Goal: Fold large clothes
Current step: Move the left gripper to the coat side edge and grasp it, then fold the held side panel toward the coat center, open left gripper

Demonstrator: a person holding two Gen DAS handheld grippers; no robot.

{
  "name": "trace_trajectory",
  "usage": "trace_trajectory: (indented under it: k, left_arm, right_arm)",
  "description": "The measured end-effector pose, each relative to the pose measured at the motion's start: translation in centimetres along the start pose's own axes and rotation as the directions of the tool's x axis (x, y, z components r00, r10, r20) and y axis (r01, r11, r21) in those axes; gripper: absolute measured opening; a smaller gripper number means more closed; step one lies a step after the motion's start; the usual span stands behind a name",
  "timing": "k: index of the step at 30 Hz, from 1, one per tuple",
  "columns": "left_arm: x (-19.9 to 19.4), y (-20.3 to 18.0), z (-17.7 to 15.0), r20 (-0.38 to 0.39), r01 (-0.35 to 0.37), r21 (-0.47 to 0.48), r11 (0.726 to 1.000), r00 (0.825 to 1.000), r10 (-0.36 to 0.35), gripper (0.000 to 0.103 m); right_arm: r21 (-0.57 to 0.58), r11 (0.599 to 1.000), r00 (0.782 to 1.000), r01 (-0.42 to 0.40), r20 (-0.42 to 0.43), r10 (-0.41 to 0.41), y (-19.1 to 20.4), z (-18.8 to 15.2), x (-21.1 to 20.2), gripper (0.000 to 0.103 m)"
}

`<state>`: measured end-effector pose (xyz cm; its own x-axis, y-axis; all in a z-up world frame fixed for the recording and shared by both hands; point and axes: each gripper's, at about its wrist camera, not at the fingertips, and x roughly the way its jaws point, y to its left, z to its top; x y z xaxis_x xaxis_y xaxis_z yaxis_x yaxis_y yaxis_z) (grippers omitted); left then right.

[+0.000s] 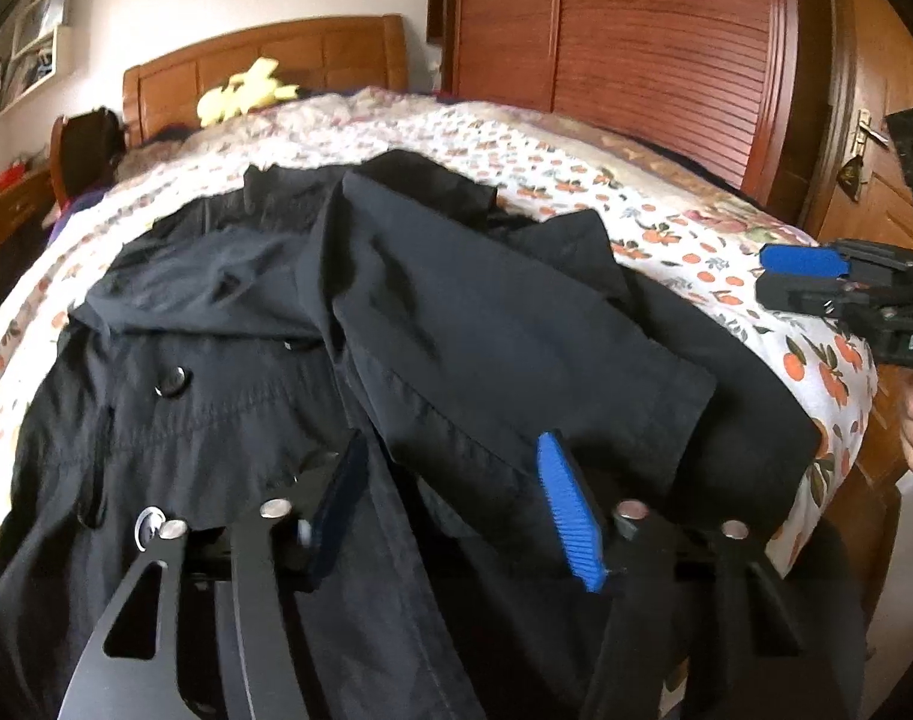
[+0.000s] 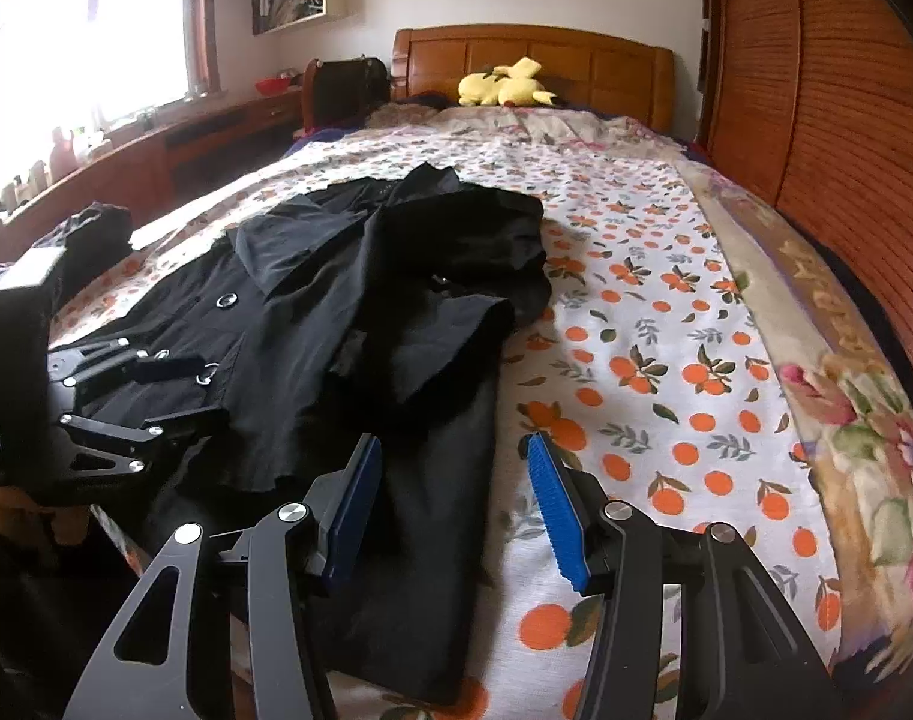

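Hovering with both sets of jaws apart and empty, I am judging the black coat [image 2: 360, 312] soft, floppy, fairly heavy; I am favouring its hem, left gripper [image 1: 450, 510] and right gripper [image 2: 456, 510] pinching opposite corners.

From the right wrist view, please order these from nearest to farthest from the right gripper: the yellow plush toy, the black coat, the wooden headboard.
1. black coat: just ahead of the right gripper, mostly to its left.
2. yellow plush toy: at the far end of the bed, near the middle.
3. wooden headboard: directly behind the toy.
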<state>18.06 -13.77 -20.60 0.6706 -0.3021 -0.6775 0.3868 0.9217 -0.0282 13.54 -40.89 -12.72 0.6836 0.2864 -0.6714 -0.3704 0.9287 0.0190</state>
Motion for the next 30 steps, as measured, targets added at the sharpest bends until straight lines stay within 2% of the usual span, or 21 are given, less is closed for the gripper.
trace_trajectory:
  k: [6, 8, 9, 11, 13, 17, 22, 26, 30]
  left_arm:
    - [1.1, -0.3, -0.2, -0.051, -0.013, -0.051, 0.999, 0.999, 0.011, 0.053]
    - [1.3, -0.7, -0.2, -0.063, -0.01, -0.049, 0.999, 0.998, 0.006, 0.042]
    - [1.2, -1.0, -0.2, -0.069, -0.001, -0.041, 0.999, 0.998, -0.002, 0.029]
    - [0.6, -1.5, 0.0, -0.059, -0.044, -0.024, 0.999, 0.997, 0.042, 0.009]
    - [-0.1, -1.6, 0.4, -0.058, -0.058, -0.011, 0.998, 0.997, 0.057, 0.005]
    - [-2.4, -0.4, 1.3, -0.041, -0.106, -0.02, 0.994, 0.994, 0.105, 0.004]
    - [-5.5, 2.9, 3.3, -0.007, -0.165, -0.037, 0.986, 0.986, 0.165, 0.004]
    - [-7.8, 6.4, 4.3, 0.021, -0.218, -0.062, 0.974, 0.975, 0.22, 0.003]
    - [-8.6, 9.7, 4.9, 0.017, -0.274, -0.066, 0.959, 0.961, 0.276, 0.003]
  right_arm:
    - [0.002, 0.999, 0.999, -0.038, 0.027, 0.038, -1.2, -0.3, -0.5, 0.049]
    - [-0.004, 0.999, 0.998, -0.044, 0.034, 0.045, -1.5, -0.3, -0.7, 0.049]
    - [-0.006, 0.999, 0.998, -0.047, 0.038, 0.047, -1.6, -0.4, -0.7, 0.049]
    - [-0.01, 0.998, 0.997, -0.057, 0.046, 0.057, -1.8, -0.5, -1.0, 0.049]
    - [-0.015, 0.997, 0.996, -0.072, 0.054, 0.072, -1.9, -0.6, -1.2, 0.049]
    - [-0.021, 0.996, 0.994, -0.091, 0.052, 0.092, -2.1, -0.7, -1.2, 0.049]
    - [-0.036, 0.997, 0.996, -0.069, 0.059, 0.071, -1.8, -0.7, -1.4, 0.049]
    - [-0.024, 0.997, 0.996, -0.078, 0.046, 0.079, -1.4, -0.7, -1.4, 0.049]
    - [-0.066, 0.995, 0.997, -0.069, 0.033, 0.071, 0.1, -0.2, -1.2, 0.049]
